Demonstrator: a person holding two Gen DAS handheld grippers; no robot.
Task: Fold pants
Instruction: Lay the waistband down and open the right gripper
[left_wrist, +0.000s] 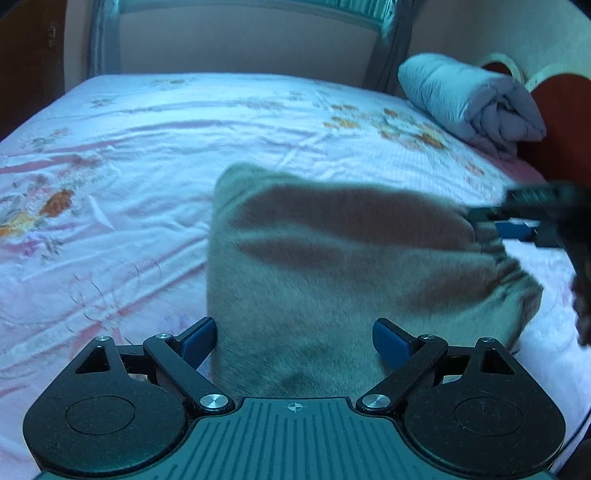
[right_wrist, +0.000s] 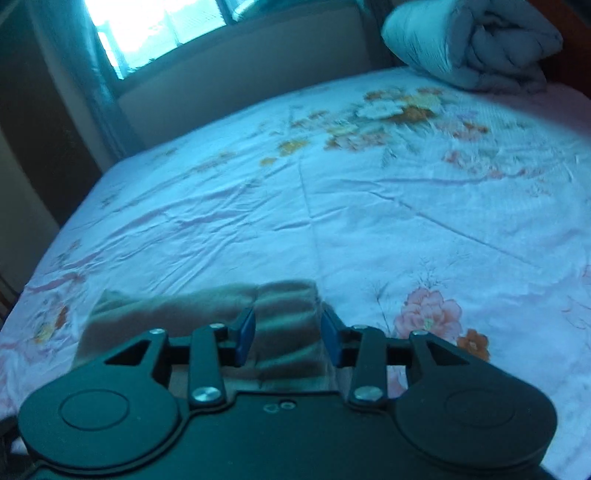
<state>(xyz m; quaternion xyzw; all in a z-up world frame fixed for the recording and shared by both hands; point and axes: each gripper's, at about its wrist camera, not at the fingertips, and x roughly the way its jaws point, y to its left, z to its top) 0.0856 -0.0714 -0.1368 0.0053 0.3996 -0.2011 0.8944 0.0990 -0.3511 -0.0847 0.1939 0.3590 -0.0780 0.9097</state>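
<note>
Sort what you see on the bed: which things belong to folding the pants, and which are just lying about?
Part of the job:
pants
left claw
right claw

Just lying about:
rolled quilt
flowered bedsheet
window

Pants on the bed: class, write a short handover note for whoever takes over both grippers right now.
Left gripper: open, pants between its fingers, not clamped.
Right gripper: open, fingers either side of the cloth's right edge.
The grey-brown pants lie bunched near the front of the floral bed sheet; a rolled quilt sits at the far right corner.
Done: some folding, it seems; blur hides how much.
Left: flatten, finish folding.
</note>
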